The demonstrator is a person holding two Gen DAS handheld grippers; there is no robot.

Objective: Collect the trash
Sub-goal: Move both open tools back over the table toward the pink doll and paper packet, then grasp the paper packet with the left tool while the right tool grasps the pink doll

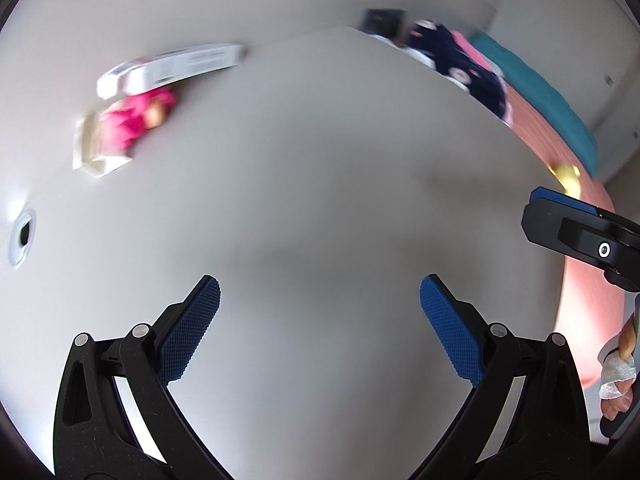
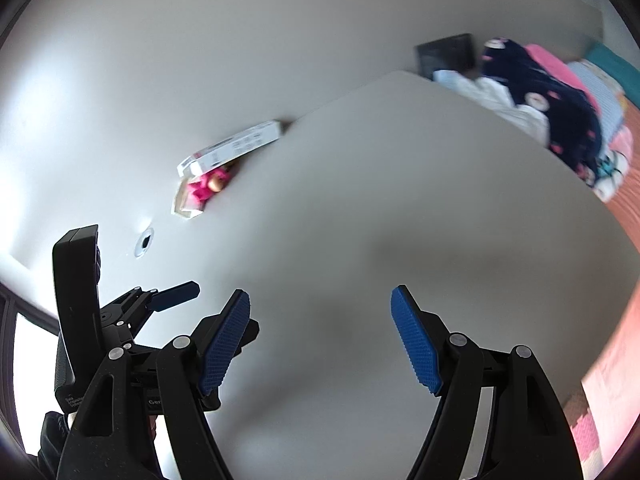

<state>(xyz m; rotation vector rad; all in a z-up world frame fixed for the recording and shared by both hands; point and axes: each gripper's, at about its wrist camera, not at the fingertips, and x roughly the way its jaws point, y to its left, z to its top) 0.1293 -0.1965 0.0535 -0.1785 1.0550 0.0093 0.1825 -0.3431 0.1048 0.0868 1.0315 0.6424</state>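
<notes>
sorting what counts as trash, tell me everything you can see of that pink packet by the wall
The pink packet lies at the far edge of the pale table, against the wall. It looks like a crumpled wrapper, bright pink with a tan patch and a cream, card-like border. A long white printed box rests along its upper side. Motion blur hides any print. Neither gripper touches it.

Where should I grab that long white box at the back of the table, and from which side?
Grip the long white box across its thin faces near the middle, coming from the table's open front. It looks long and slim against the wall, with a pink package crowding its left end. Both the left hand-held gripper and the right are open.
</notes>
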